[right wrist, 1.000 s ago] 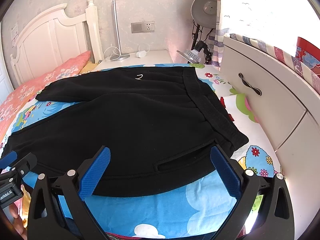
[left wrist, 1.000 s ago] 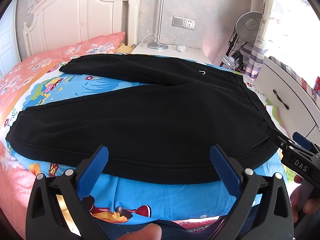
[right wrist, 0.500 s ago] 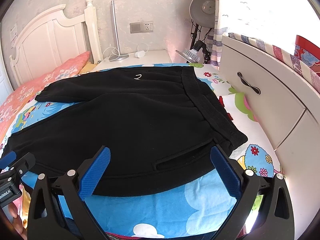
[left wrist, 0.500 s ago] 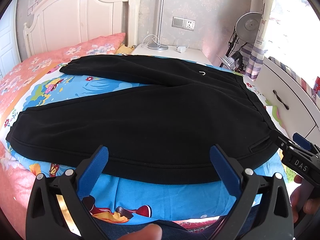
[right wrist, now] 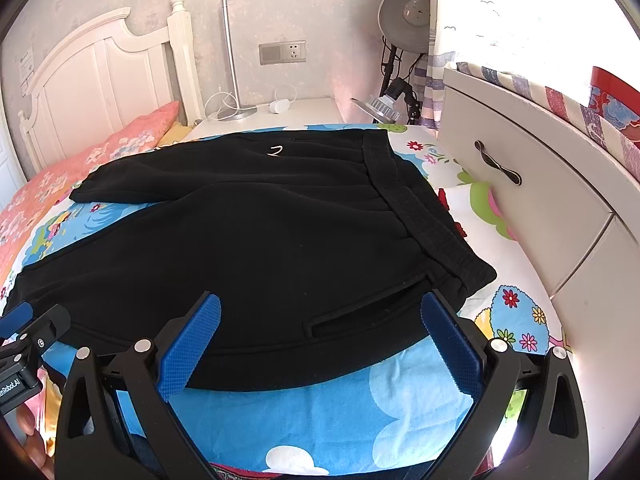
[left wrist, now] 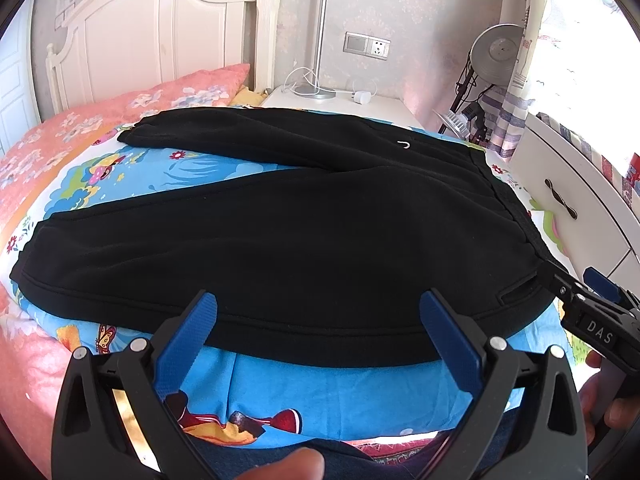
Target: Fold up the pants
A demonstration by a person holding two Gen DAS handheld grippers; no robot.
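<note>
- The pants [left wrist: 280, 232] lie spread on the bed [left wrist: 320, 396], just ahead of the left hand-held gripper [left wrist: 316, 322].
- The right hand-held gripper [right wrist: 320, 328] faces their waistband [right wrist: 420, 216].
- A nightstand [left wrist: 340, 104] stands beyond; a drawer unit [right wrist: 520, 200] stands right.

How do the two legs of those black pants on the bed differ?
The near leg lies closest to the open tongs, running along the bed edge; the far leg angles off toward the pink pillow. A wedge of blue sheet separates them. Both are black, flat and unfolded.

Right gripper [right wrist: 320, 336] drifted marginally; pants [right wrist: 256, 240] sit slightly lower in view.
</note>
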